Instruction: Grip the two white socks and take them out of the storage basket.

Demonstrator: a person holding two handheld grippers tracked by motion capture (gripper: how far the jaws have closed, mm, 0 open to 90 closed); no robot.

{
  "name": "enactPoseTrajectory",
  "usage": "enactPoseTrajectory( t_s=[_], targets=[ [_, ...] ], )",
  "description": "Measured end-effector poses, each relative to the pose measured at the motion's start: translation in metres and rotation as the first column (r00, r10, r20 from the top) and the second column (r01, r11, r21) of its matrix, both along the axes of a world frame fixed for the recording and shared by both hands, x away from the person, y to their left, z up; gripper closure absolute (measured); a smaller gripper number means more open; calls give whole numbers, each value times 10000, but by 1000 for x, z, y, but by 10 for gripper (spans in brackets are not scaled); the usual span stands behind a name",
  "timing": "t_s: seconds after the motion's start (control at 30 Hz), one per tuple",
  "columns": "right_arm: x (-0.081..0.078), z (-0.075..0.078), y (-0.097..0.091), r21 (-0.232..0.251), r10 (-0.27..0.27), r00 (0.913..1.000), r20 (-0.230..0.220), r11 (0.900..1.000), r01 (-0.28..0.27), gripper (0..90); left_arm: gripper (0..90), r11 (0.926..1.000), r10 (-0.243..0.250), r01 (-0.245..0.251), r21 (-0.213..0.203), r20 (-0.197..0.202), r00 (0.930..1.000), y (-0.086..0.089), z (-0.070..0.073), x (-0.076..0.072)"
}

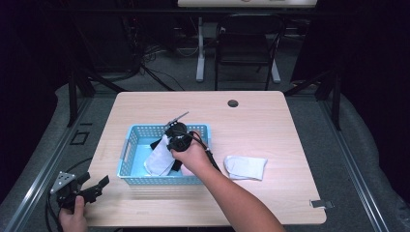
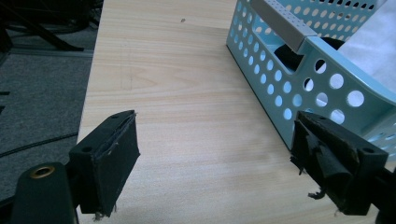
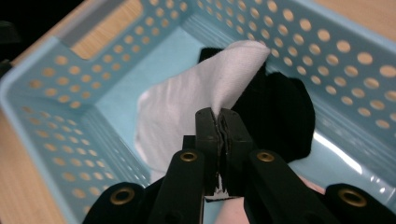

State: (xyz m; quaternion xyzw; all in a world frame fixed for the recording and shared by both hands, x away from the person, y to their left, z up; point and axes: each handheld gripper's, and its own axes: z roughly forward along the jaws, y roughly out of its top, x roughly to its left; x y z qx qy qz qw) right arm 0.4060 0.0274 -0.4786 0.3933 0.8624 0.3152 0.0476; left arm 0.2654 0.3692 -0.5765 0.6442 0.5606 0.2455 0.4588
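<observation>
Right claw (image 3: 218,122) is over the basket (image 1: 133,145), jaws pressed together and pinching the edge of a white sock (image 3: 187,107). The sock hangs from the pinch down into the basket, draped beside a black sock (image 3: 280,116) on the basket floor. Left claw (image 2: 215,158) sits spread wide and empty over the surface (image 2: 177,93), just beside the basket's near corner. Another white sock (image 1: 245,167) lies on the surface, right of the basket.
</observation>
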Motion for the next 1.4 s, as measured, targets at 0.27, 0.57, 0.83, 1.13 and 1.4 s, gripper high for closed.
enactPoseTrajectory(
  t_s=[0.27, 0.57, 0.83, 1.13, 1.4],
  targets=[
    [-34, 25, 2, 743, 678, 9744, 2142, 9936, -854, 878, 151, 10000, 0, 0, 16, -9, 10000, 0, 0, 0],
    [-67, 45, -11, 1988, 58, 9089, 4170, 9752, -975, 878, 151, 10000, -6, 6, 39, -1, 10000, 0, 0, 0],
    [-85, 57, -37, 3455, -869, 8944, 4387, 9351, -786, 879, 151, 10000, -3, 3, 36, 11, 10000, 0, 0, 0],
    [-98, 70, -79, 3679, -1267, 9017, 4134, 9291, -382, 880, 151, 10000, -8, 8, 39, 6, 10000, 0, 0, 0],
    [-112, 76, -119, 3886, -2019, 8857, 4181, 9210, 265, 880, 151, 10000, 3, -3, 36, -26, 10000, 0, 0, 0]
  ],
)
